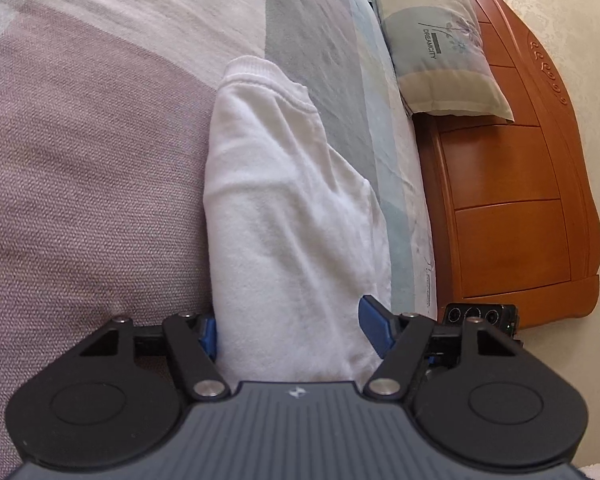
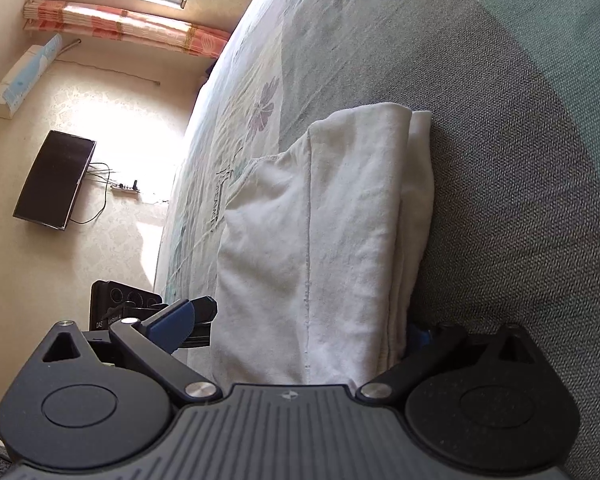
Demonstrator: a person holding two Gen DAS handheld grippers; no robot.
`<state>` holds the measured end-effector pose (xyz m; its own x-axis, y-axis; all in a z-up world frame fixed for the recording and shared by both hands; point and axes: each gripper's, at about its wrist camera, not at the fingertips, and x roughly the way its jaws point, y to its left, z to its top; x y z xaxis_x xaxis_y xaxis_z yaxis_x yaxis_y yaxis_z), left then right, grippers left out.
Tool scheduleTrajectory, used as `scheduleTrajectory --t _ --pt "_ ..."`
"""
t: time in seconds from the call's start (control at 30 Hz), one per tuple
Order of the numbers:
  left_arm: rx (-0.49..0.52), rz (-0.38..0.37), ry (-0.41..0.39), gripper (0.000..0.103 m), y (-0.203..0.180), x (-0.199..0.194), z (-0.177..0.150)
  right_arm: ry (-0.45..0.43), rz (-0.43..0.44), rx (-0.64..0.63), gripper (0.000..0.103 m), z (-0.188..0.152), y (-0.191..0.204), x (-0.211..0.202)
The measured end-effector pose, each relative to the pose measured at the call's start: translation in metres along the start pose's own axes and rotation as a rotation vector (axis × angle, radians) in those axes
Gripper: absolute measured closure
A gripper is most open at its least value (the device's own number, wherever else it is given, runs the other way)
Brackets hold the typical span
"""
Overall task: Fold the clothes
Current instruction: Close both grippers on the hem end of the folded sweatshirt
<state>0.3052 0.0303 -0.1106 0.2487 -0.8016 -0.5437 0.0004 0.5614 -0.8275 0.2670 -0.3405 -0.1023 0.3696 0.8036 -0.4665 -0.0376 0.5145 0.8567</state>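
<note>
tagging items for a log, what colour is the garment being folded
Plain white garment, no print visible; the left wrist view shows it best.

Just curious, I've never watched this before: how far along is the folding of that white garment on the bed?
Well along, it seems. The white garment is already a layered bundle on the bed. The left tool and right tool each straddle an end with fingers apart. Left: perhaps one more fold or setting it aside.

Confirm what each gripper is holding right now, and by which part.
Neither visibly clamps anything. The folded white garment lies between the wide-open jaws of the left gripper and right gripper, at opposite ends; pad contact cannot be told.
</note>
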Motion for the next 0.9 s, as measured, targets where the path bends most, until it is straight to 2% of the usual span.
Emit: scheduleTrajectory --t 0.03,0.07,0.1,0.13,0.2,0.27,0.33,0.47,0.53,0.77,0.9 --pt "0.009 0.006 0.000 0.036 -0.001 0.001 0.001 -0.001 -0.005 -0.018 0.005 -0.002 0.001 -0.001" --pt "0.017 0.012 0.000 0.037 -0.003 0.002 0.001 -0.013 -0.010 -0.005 0.012 -0.003 -0.004 -0.003" --pt "0.022 0.019 -0.005 0.037 -0.004 0.002 0.000 -0.029 -0.016 0.017 0.024 -0.005 -0.010 -0.006" --pt "0.028 0.025 -0.010 0.038 -0.006 0.002 -0.001 -0.044 -0.022 0.039 0.030 -0.006 -0.016 -0.009" --pt "0.040 0.038 -0.009 0.043 -0.009 0.004 -0.001 -0.075 -0.033 0.082 0.070 -0.008 -0.029 -0.015" --pt "0.048 0.072 -0.011 0.048 -0.013 0.005 0.000 -0.090 -0.032 0.078 0.070 -0.011 -0.030 -0.016" --pt "0.056 0.140 -0.012 0.071 -0.018 0.005 -0.001 -0.101 -0.090 0.047 0.070 -0.012 -0.018 -0.013" --pt "0.086 0.205 -0.021 0.075 -0.035 0.008 -0.003 -0.147 -0.246 -0.079 0.066 -0.023 0.019 -0.005" --pt "0.102 0.197 -0.019 0.075 -0.043 0.008 -0.005 -0.162 -0.318 -0.158 0.067 -0.028 0.038 -0.001" --pt "0.118 0.158 -0.021 0.075 -0.062 0.006 -0.004 -0.181 -0.328 -0.253 0.067 -0.029 0.070 -0.005" --pt "0.139 0.138 -0.022 0.075 -0.071 0.005 -0.003 -0.189 -0.331 -0.276 0.067 -0.032 0.074 -0.009"
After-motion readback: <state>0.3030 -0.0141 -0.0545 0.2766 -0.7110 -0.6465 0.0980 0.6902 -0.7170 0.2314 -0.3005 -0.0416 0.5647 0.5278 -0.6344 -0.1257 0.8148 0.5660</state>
